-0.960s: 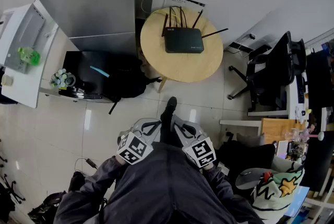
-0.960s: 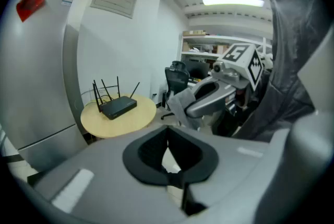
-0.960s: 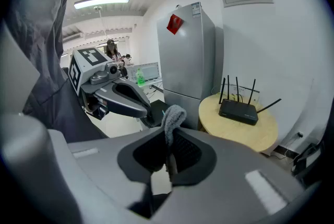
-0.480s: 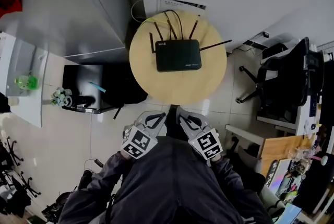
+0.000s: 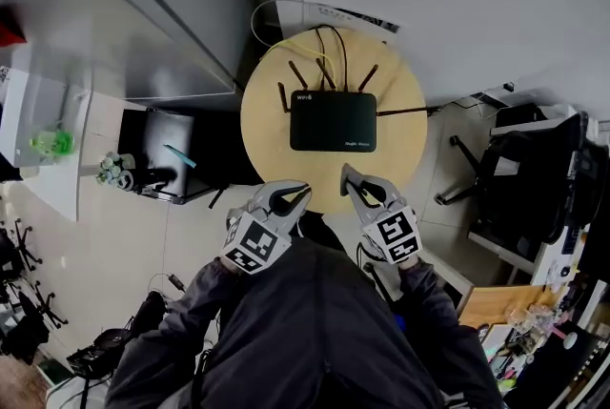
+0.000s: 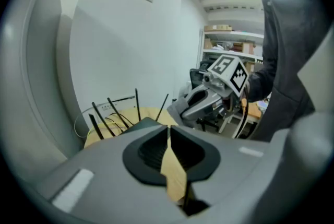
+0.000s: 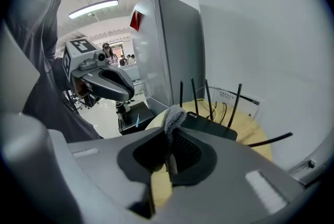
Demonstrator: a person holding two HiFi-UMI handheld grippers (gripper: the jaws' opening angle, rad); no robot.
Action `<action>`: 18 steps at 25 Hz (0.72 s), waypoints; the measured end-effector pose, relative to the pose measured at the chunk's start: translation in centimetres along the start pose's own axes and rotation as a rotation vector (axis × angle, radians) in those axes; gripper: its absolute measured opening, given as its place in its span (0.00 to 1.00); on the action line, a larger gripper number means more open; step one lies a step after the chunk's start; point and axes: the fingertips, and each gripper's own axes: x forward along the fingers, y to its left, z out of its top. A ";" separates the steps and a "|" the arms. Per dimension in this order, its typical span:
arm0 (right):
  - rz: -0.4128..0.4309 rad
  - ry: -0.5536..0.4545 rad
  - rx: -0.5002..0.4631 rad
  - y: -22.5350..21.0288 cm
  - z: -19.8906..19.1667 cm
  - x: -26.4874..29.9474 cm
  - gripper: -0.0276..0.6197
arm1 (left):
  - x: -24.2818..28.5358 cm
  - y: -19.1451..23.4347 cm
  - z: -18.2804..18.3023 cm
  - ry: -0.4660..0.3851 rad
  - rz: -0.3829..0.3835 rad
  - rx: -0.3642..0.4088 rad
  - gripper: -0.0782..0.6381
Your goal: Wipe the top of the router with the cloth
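A black router (image 5: pixel 333 121) with several thin antennas lies flat in the middle of a small round wooden table (image 5: pixel 267 135). Both grippers hover over the table's near edge, short of the router. My right gripper (image 5: pixel 349 174) is shut on a small grey cloth (image 7: pixel 174 116), which sticks up from between its jaws (image 7: pixel 169 137). The router (image 7: pixel 209 125) lies just beyond the cloth. My left gripper (image 5: pixel 294 194) is shut with nothing in it (image 6: pixel 168 131); past its tips I see the router (image 6: pixel 136 125) and the right gripper (image 6: pixel 201 103) alongside.
The table stands against a white wall, with a yellow cable (image 5: pixel 300 48) looping behind the router. A tall grey cabinet (image 5: pixel 124 16) and a low black unit (image 5: pixel 181 150) stand to the left. A black office chair (image 5: pixel 534 178) is at the right.
I have come closer to the table. Both grippers went forward from near my body to the table's near edge, the right still holding the cloth.
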 end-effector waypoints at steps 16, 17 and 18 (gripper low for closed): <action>0.036 0.176 0.218 -8.4 2.7 18.2 0.08 | -1.2 8.9 -1.8 -0.015 0.063 -0.066 0.18; 0.040 0.199 0.230 -8.8 2.5 19.4 0.08 | -1.2 9.3 -2.0 -0.011 0.070 -0.070 0.18; 0.045 0.222 0.242 -9.0 2.2 20.5 0.08 | -1.3 9.7 -2.2 -0.010 0.078 -0.074 0.18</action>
